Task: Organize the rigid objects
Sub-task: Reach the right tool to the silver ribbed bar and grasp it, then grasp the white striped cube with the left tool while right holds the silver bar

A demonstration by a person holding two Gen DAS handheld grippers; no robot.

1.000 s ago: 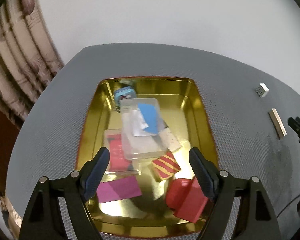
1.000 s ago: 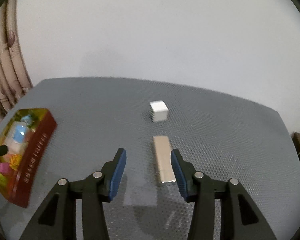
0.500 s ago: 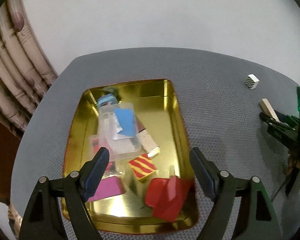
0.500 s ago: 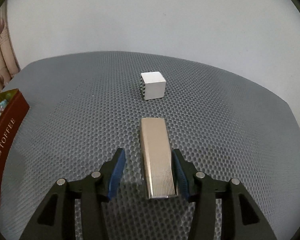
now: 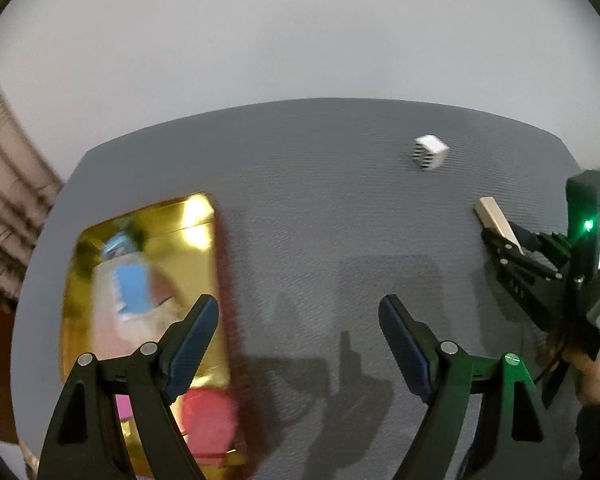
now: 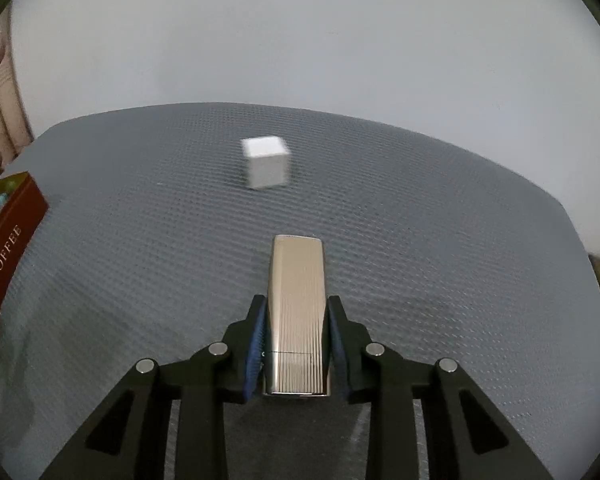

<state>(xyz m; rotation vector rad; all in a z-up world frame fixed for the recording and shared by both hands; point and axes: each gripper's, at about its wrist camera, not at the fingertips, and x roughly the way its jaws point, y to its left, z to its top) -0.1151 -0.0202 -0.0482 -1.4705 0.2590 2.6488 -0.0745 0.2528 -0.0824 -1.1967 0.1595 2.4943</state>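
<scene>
My right gripper (image 6: 296,312) is shut on a flat ribbed silver case (image 6: 297,292), gripping its long sides. The case also shows in the left wrist view (image 5: 494,218), held by the right gripper (image 5: 500,240) at the far right. A small white cube (image 6: 265,166) stands on the grey mat beyond the case; it shows in the left wrist view (image 5: 430,152) too. My left gripper (image 5: 300,328) is open and empty above the mat, just right of the gold tin tray (image 5: 204,216), which holds several coloured items.
The tray's dark red side wall (image 6: 8,256) with "TOFFEE" lettering is at the left in the right wrist view. A curtain (image 5: 8,184) hangs at the far left. The grey mat (image 5: 320,208) covers a round table in front of a white wall.
My right gripper has closed on the silver case. My left gripper has swung right, away from over the tray toward the middle of the mat.
</scene>
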